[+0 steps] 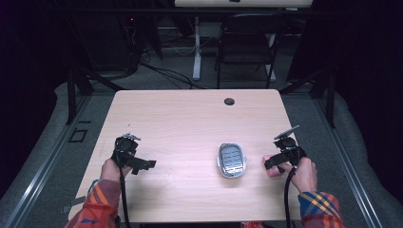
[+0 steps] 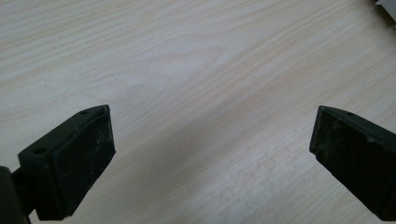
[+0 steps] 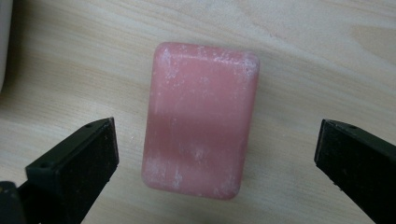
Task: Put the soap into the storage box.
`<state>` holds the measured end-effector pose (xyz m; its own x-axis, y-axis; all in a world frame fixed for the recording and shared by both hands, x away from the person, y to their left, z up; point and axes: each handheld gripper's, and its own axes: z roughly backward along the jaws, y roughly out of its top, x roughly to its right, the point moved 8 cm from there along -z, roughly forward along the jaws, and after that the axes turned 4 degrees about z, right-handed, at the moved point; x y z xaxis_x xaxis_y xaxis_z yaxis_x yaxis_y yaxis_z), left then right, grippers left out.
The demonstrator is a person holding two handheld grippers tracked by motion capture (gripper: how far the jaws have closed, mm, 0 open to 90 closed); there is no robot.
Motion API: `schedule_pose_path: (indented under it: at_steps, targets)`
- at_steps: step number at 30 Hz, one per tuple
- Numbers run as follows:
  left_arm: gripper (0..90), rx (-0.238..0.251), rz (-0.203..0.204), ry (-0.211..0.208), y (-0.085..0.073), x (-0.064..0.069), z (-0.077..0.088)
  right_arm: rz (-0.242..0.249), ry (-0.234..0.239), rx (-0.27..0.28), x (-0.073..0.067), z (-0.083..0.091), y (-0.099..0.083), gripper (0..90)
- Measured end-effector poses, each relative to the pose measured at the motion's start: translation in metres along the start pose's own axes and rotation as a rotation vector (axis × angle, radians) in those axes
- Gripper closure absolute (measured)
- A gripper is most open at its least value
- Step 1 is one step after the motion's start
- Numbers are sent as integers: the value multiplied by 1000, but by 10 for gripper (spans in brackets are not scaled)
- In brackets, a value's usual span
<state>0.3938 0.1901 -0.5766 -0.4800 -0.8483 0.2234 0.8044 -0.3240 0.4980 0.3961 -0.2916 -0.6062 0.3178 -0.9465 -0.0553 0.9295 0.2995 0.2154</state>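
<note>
The right gripper (image 3: 217, 154) hung over a pink bar of soap (image 3: 201, 120) with its two black jaws spread wide. In the right gripper view the soap lay flat on the wooden table (image 3: 303, 42) in the gap between the jaws, nearer the left-hand jaw than the right-hand one, and touched neither of them. Its long sides ran roughly along the line of the jaws, leaning a little off it, and its far end reached well past the jaw tips. White powdery marks showed on its corners and faces. Beyond the left-hand jaw, at the far left edge of that view, a pale strip of another object showed; what it was could not be told from there.

From the high view the right gripper (image 1: 272, 164) sat near the right edge of the table (image 1: 190, 118), held in the person's right hand (image 1: 302, 172), with the soap (image 1: 267, 171) barely visible as a pink sliver under it. A grey soap dish (image 1: 232, 160) with a slotted insert stood just beside that gripper, on the side toward the table's middle.

The left gripper (image 2: 212, 144) also had its jaws wide apart, with bare table (image 2: 187, 56) between and ahead of them. In the high view it (image 1: 142, 165) was held by the left hand (image 1: 113, 168), well apart from the soap dish.
</note>
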Motion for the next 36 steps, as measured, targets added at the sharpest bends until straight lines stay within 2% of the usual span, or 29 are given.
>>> schedule_pose_path:
  at_steps: [1,2,3,4,6,9,10,12,13,14,15,20,22,23,25,26,27,29,30,32,36]
  targets:
    - [0,0,0,0,0,0,0,-24,11,24,-2,-3,2,0]
    - [0,-1,0,0,0,0,0,-7,-2,-5,0,-2,2,0]
    - [0,1,-2,2,0,0,0,-19,2,7,-1,-4,3,7]
    - [0,0,-2,3,0,0,0,-11,-4,-15,0,-4,2,22]
    - [0,0,-2,3,0,0,0,-12,-9,-19,0,-4,3,38]
    - [0,-1,-3,3,0,0,0,-8,-11,-30,1,-6,3,95]
    - [0,-2,-4,2,0,0,0,-17,-5,-15,0,-8,4,137]
    - [0,-1,-3,2,0,0,0,-13,-3,-41,0,-7,3,140]
    - [0,0,-2,2,0,0,0,-26,0,-22,-2,-9,4,146]
    - [0,-1,-3,2,0,0,0,-14,3,-37,-1,-9,4,147]
    - [0,-2,-5,1,0,0,0,-26,-2,-29,-2,-10,4,148]
    - [0,-2,-7,1,0,0,0,-24,-1,-52,-2,-11,5,165]
    - [0,-2,-6,0,0,0,0,-56,-3,-34,-4,-13,6,181]
    - [0,-2,-7,0,0,0,0,-26,0,-59,-2,-12,5,191]
    - [0,-2,-7,0,0,0,0,-27,0,-62,-3,-13,6,202]
    - [0,-2,-7,0,0,0,0,-43,10,-31,-5,-17,8,210]
    - [0,-2,-7,1,0,0,0,-31,1,-62,-4,-15,7,222]
    - [0,-3,-7,1,0,0,0,-27,1,-61,-5,-17,8,237]
    - [0,-1,-6,1,0,0,0,-43,-2,-43,-7,-18,9,244]
    - [0,-1,-6,1,0,0,0,-19,-5,-75,-6,-18,8,260]
    - [0,-1,-7,1,0,0,0,-34,-4,-79,-7,-19,9,285]
